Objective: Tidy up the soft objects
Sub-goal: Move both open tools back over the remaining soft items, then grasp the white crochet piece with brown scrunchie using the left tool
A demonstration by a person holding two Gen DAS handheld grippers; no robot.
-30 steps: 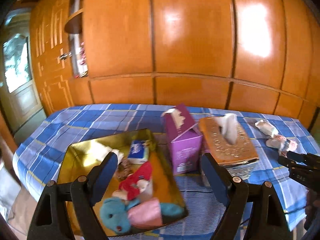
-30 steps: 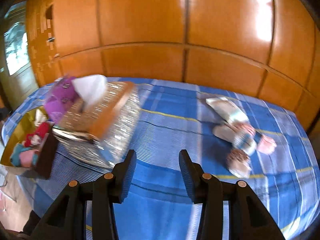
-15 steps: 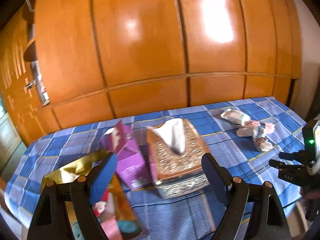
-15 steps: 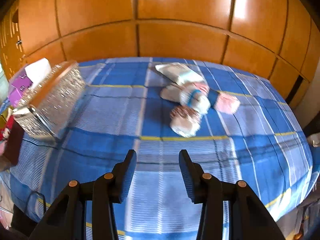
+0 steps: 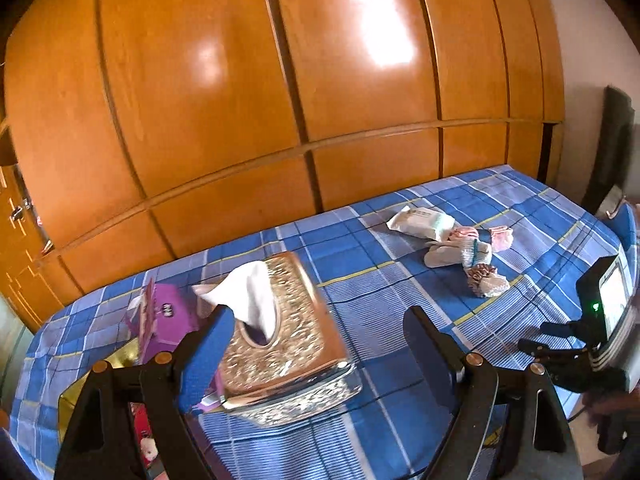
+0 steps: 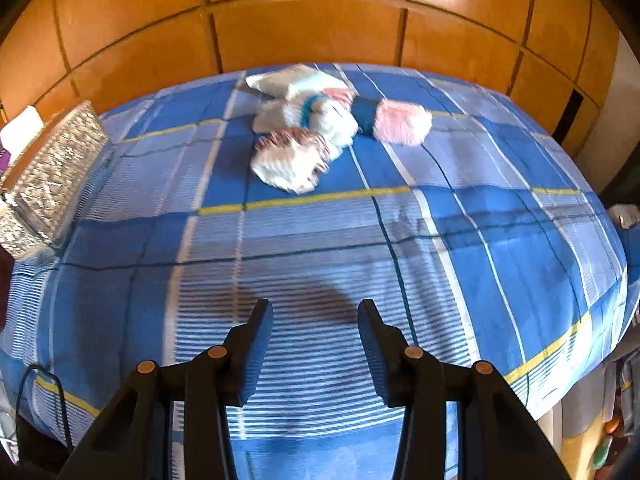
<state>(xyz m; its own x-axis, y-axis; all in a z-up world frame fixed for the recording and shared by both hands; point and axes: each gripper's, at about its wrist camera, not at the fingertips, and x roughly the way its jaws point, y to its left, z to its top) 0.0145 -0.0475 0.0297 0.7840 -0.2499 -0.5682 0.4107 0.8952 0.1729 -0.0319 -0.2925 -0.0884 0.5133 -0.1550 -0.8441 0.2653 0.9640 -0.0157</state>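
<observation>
The little pile of socks (image 6: 308, 136) sits on the far side of the blue checked surface (image 6: 320, 240), well past the right gripper (image 6: 316, 344), jaws half open and empty, while the left gripper (image 5: 316, 348), jaws wide and empty, hangs over the tissue box (image 5: 280, 340).

**Both grippers swing toward the sock pile**

The left gripper (image 5: 320, 340) has swung right: the gold tray (image 5: 74, 394), central a second ago, now sits at the lower-left edge, and the sock pile (image 5: 468, 248) is in fuller view. The right gripper (image 6: 316, 344) has tipped downward and closed in on the pile (image 6: 312, 136), its jaw gap unchanged.
</observation>
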